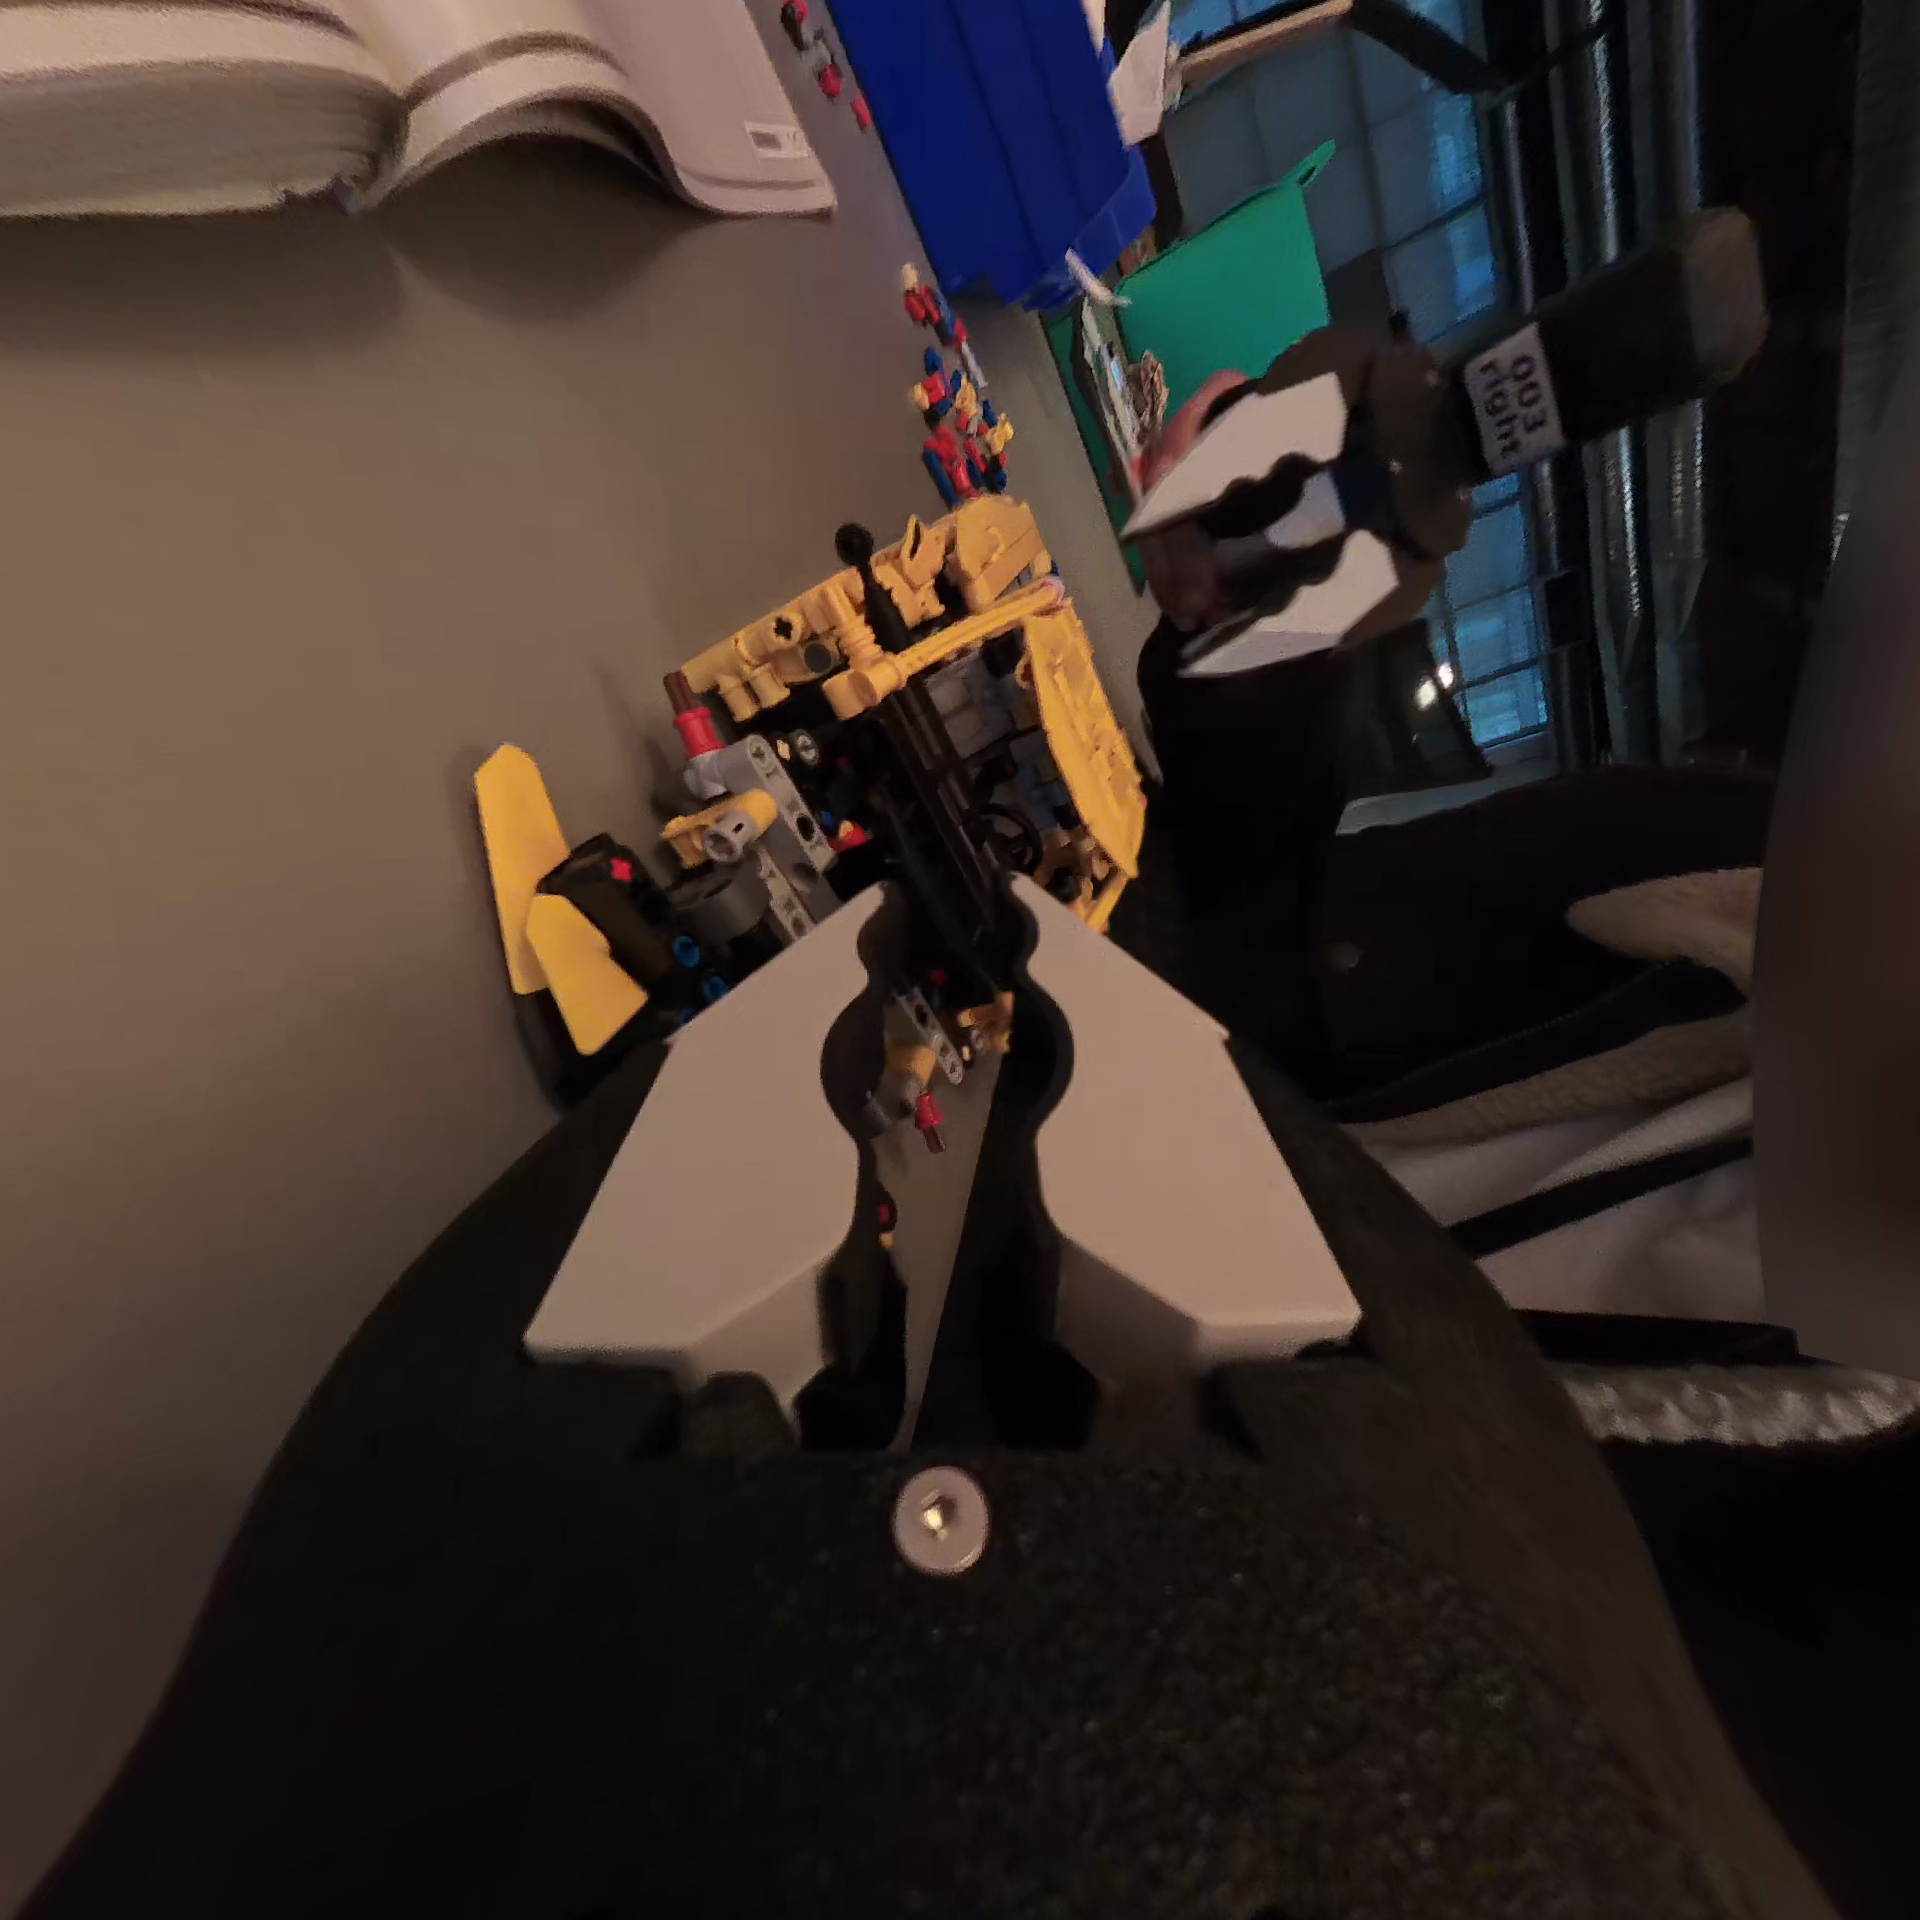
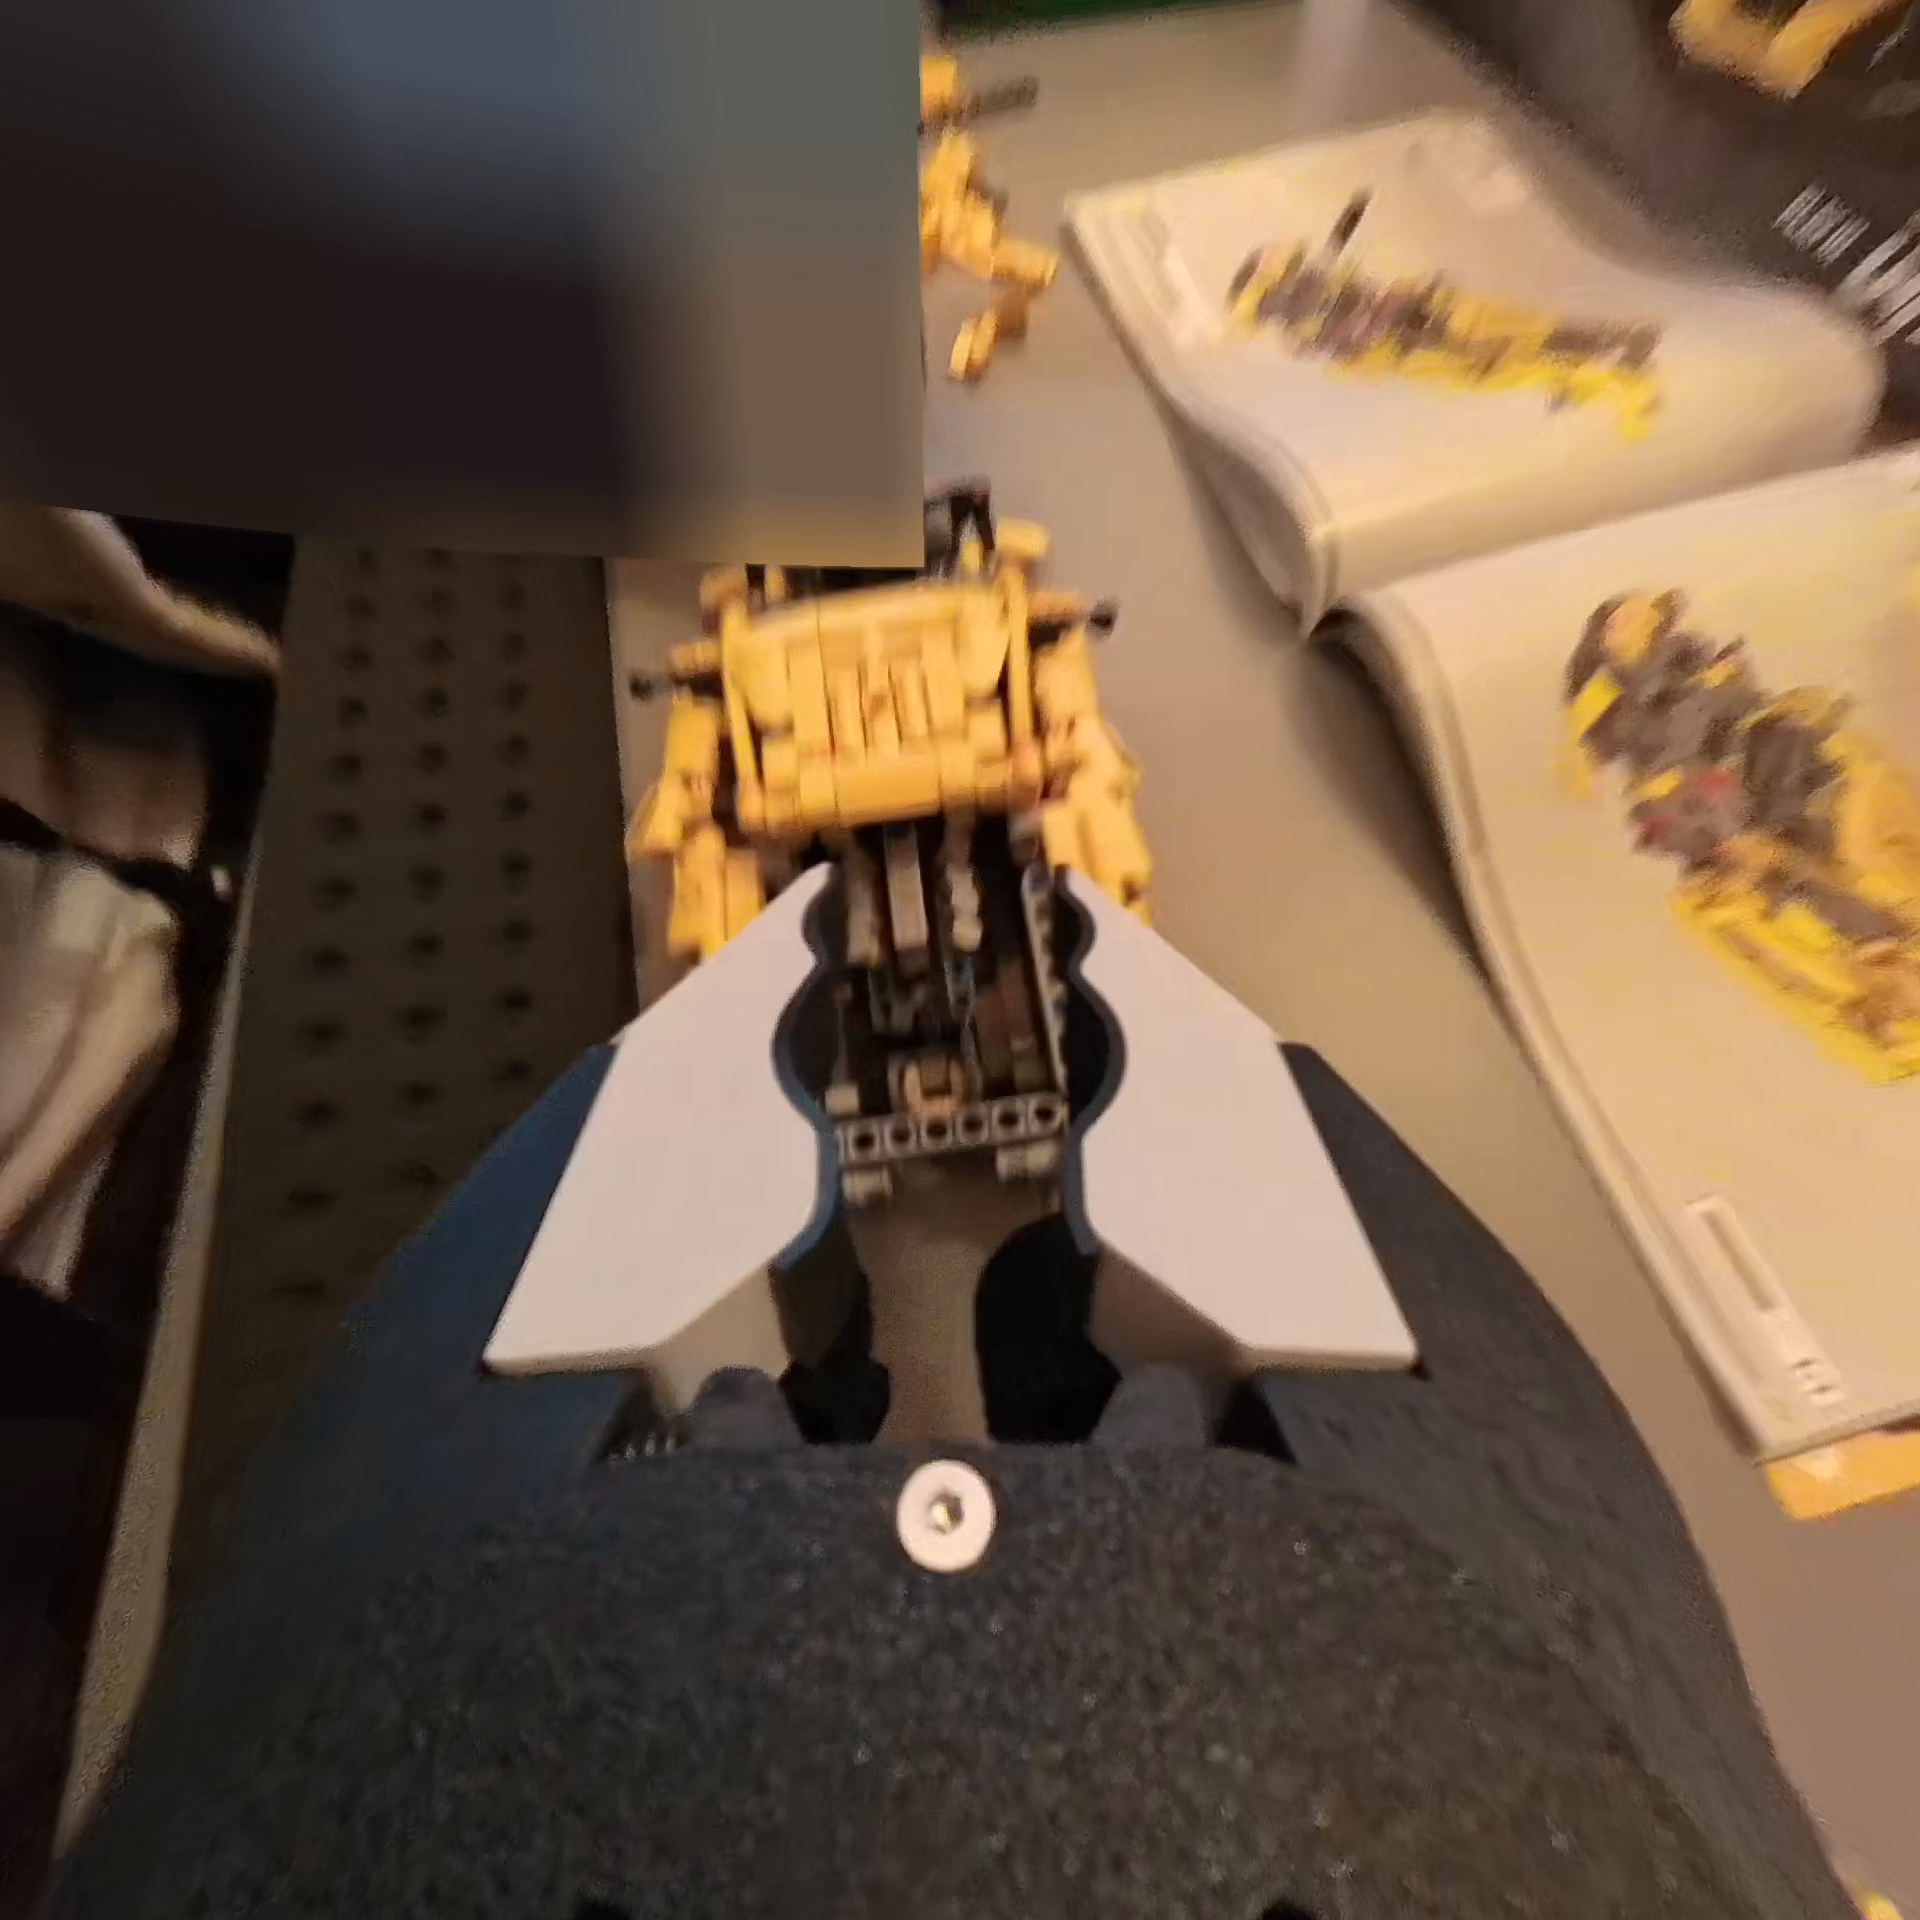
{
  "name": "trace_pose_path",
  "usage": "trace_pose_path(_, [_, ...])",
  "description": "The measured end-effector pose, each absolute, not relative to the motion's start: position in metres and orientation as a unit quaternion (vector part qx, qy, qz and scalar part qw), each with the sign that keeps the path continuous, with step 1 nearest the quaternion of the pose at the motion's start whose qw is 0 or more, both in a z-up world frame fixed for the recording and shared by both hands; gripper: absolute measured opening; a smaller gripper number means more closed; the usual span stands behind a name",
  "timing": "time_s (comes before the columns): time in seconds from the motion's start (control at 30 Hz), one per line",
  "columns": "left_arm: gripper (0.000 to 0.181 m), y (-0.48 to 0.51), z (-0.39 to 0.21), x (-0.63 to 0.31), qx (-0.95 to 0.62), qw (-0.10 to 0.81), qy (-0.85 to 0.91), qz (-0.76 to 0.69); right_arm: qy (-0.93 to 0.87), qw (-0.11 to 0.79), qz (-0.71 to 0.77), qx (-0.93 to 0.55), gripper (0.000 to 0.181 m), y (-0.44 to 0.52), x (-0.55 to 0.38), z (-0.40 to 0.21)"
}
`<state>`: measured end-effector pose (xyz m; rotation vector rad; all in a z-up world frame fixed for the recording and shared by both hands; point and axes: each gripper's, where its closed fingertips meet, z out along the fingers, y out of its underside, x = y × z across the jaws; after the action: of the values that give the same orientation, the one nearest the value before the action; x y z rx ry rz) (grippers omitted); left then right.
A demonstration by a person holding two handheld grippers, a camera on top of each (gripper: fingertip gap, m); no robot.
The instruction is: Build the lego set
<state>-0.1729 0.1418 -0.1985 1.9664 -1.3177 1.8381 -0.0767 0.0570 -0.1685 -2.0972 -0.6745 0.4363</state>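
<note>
A yellow and black lego vehicle model point(image 1: 935, 665) stands on the grey table point(image 1: 312, 623). My left gripper point(image 1: 951, 904) is closed on a black part at the model's near side, with grey and yellow beams showing between its fingers. My right gripper point(image 1: 1164, 597) hangs in the air beyond the model, apart from it, with its jaws spread. In the blurred right wrist view, the right gripper point(image 2: 951, 883) looks down on the model point(image 2: 883, 727), whose grey frame shows through the gap between the fingers.
An open instruction booklet point(image 2: 1455, 364) lies beside the model and also shows in the left wrist view point(image 1: 416, 104). Small loose red, blue and yellow pieces point(image 1: 956, 416) lie by blue bins point(image 1: 987, 135) and a green box point(image 1: 1226, 301). Loose yellow pieces point(image 2: 977, 239) and a perforated grey panel point(image 2: 416, 883) are nearby. My right fingertips sit around 15 centimetres from my left ones.
</note>
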Motion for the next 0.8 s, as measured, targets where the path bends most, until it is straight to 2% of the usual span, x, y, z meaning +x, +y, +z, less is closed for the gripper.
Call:
trace_pose_path(0.07, [0.020, 0.150, -0.190, -0.173, 0.651, 0.043, -0.429, 0.625, -0.270, 0.448, 0.163, -0.837, 0.053, 0.073, -0.090, -0.142])
trace_pose_path(0.2, [0.022, 0.180, -0.214, -0.183, 0.697, -0.051, -0.474, 0.536, -0.341, 0.360, 0.124, -0.860, 0.080, 0.108, -0.147, -0.155])
trace_pose_path(0.37, [0.040, 0.188, -0.222, -0.186, 0.697, -0.128, -0.517, 0.481, -0.367, 0.232, 0.125, -0.892, 0.069, 0.132, -0.173, -0.196])
trace_pose_path(0.47, [0.054, 0.183, -0.235, -0.186, 0.697, -0.130, -0.545, 0.447, -0.385, 0.209, 0.097, -0.894, 0.065, 0.140, -0.182, -0.204])
trace_pose_path(0.67, [0.053, 0.180, -0.236, -0.185, 0.689, -0.145, -0.550, 0.448, -0.412, 0.153, 0.045, -0.897, 0.048, 0.146, -0.185, -0.221])
trace_pose_path(0.8, [0.052, 0.180, -0.236, -0.186, 0.689, -0.148, -0.549, 0.449, -0.414, 0.109, 0.029, -0.903, 0.046, 0.144, -0.183, -0.222])
